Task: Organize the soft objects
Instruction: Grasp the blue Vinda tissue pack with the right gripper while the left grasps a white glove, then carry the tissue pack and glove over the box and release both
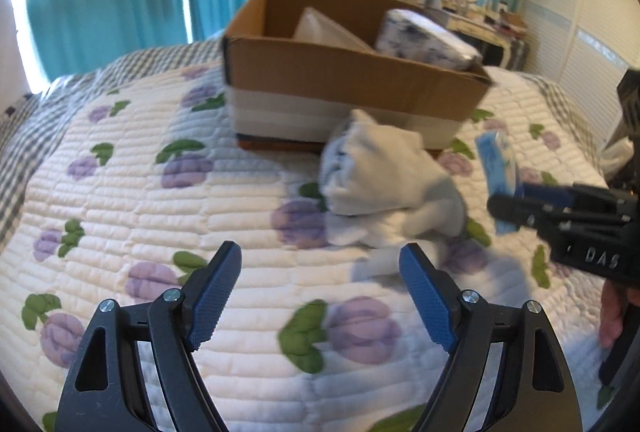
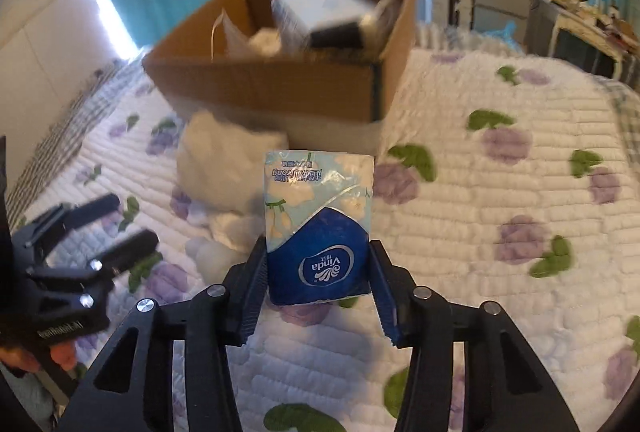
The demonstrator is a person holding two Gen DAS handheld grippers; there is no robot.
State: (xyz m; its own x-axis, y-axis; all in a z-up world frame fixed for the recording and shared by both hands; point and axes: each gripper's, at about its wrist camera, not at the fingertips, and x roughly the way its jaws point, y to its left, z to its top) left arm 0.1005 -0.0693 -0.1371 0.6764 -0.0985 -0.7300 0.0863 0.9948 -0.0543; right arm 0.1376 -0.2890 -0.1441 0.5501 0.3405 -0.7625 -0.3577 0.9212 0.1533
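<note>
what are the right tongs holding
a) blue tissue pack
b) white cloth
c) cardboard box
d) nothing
a: the right tongs are shut on the blue tissue pack, held above the quilt; the white cloth lies untouched in front of the box.
</note>
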